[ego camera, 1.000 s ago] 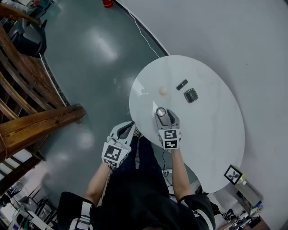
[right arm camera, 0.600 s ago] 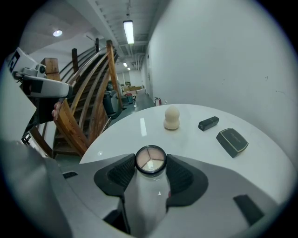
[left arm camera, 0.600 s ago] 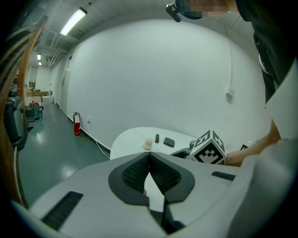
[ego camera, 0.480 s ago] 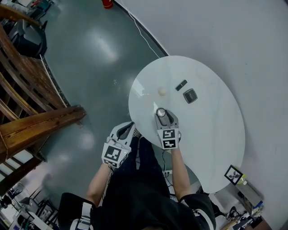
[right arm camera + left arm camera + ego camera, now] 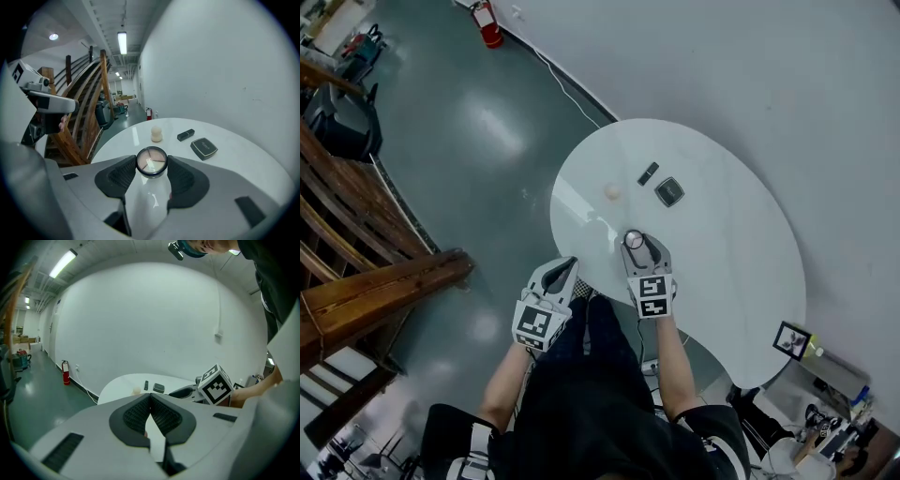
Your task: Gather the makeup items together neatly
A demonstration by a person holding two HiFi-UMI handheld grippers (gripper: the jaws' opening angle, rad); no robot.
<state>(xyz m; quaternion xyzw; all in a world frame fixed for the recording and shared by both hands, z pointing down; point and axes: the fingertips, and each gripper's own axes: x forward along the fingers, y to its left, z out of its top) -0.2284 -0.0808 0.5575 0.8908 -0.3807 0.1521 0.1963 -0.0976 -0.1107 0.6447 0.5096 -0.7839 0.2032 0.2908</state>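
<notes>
A white oval surface [image 5: 731, 244] stands on a grey-green floor [image 5: 487, 169], close to a pale wall. In the head view a wooden staircase [image 5: 375, 281] fills the 9 o'clock side. A red fire extinguisher [image 5: 490, 36] stands by the wall at 11 o'clock. A small marker box [image 5: 791, 339] sits at the surface's rim at 4 o'clock, well apart from the makeup.

Three items lie close together on the far part of the surface. They are a beige sponge [image 5: 612, 191], a black lipstick tube [image 5: 648, 173] lying on its side, and a dark square compact [image 5: 669, 192]. The compact's lid is down, so its contents are hidden.

The right gripper [image 5: 635, 246] has its jaws set fairly wide and closed on a round pot [image 5: 634, 240], one pad against each side. The pot's top shows three wedges of pale pink and beige powder. Whether it is off the surface cannot be told. From the pot, the sponge is at 11 o'clock, the tube at 12 and the compact at 1, with only bare white surface between.

The left gripper [image 5: 562, 272] hangs off the near rim at 7 o'clock from the pot. Its jaws are together at the tips, with nothing between them.
</notes>
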